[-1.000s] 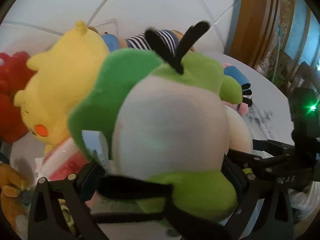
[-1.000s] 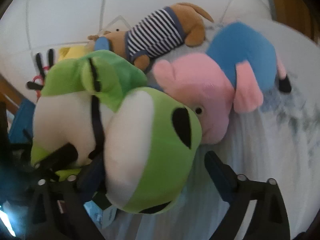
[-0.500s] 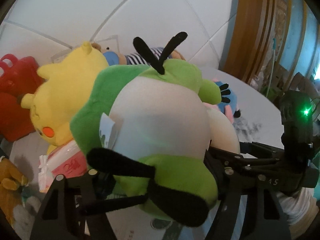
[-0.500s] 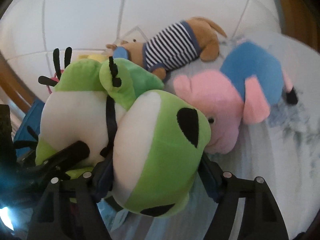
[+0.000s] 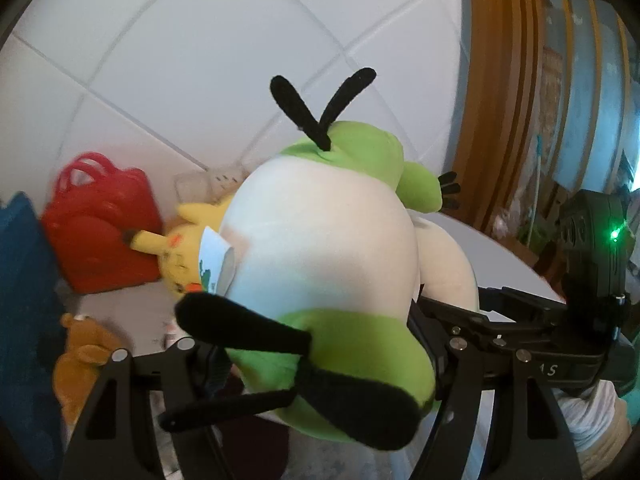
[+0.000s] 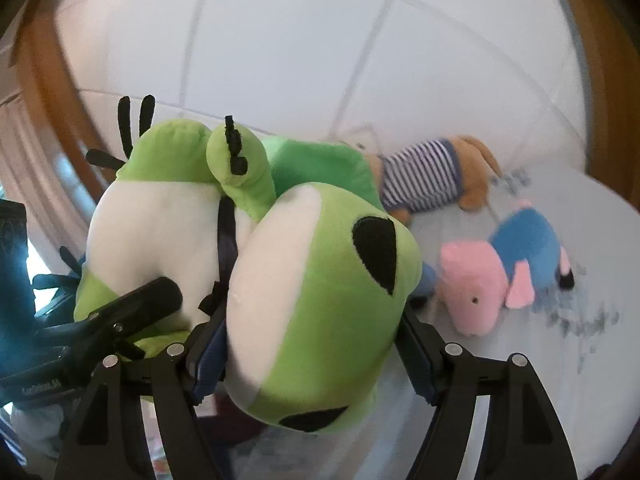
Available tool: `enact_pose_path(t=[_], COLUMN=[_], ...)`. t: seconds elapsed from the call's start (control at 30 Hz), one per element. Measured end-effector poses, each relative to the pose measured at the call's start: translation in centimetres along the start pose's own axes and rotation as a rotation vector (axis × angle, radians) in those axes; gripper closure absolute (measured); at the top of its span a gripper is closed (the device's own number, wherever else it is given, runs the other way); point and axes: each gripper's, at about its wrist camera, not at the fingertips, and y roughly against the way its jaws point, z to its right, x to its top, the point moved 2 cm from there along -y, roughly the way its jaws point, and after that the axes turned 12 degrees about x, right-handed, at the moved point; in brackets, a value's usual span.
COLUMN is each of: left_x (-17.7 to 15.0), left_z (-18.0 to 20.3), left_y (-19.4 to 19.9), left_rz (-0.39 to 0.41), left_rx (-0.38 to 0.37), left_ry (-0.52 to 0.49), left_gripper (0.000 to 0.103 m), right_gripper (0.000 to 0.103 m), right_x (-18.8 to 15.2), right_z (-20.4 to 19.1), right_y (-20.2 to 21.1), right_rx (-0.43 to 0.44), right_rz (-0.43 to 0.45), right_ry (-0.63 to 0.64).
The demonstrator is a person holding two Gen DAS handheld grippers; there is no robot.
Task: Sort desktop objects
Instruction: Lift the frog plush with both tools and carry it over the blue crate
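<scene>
The green plush is held clear of the table between 2 grippers. The left gripper is clenched on its lower body, the pads sunk into the pile on either side; the right gripper is clenched on the large round head, which bulges out past both pads. Judged from that bulge, the plush is light, soft and highly compressible; it should not slip readily, as the short fleece gives good friction, but it will sag and swing if held at 1 end only. The firm holds are the 2 stuffed masses, head and belly. The thin black felt limbs and antennae are floppy and poor places to grip, and the paper tag at the belly's left side could tear. Surface: smooth short-pile fabric in lime green with a matt white belly and face, and black oval eye patches. On the table at far right lie a striped plush and a pink plush in blue, both soft and rounded. At left, below the green plush, are a yellow plush, a glossy red bag with stiff handles, and a brown plush.
</scene>
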Motion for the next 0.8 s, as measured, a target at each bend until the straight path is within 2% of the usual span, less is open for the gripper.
enact_pose_path(t=[0.2, 0.47, 0.8], left_x=[-0.4, -2.6, -5.1], left_z=[-4.4, -10.7, -16.6], left_y=[7.1, 15.3, 21.1], left_rz=[0.080, 0.153, 0.185], left_rx=[0.045, 0.094, 0.258], left_ry=[0.028, 0.052, 0.159], left_gripper=[0.030, 0.030, 0.029], right_gripper=[0.028, 0.028, 0.028], right_x=[0.0, -2.0, -3.4], right_z=[-7.9, -18.1, -27.0], right_y=[1.6, 1.6, -1.4], right_rx=[0.048, 0.084, 0.241], right_rz=[0.037, 0.063, 0.013], right_ry=[0.082, 0.165, 0.273])
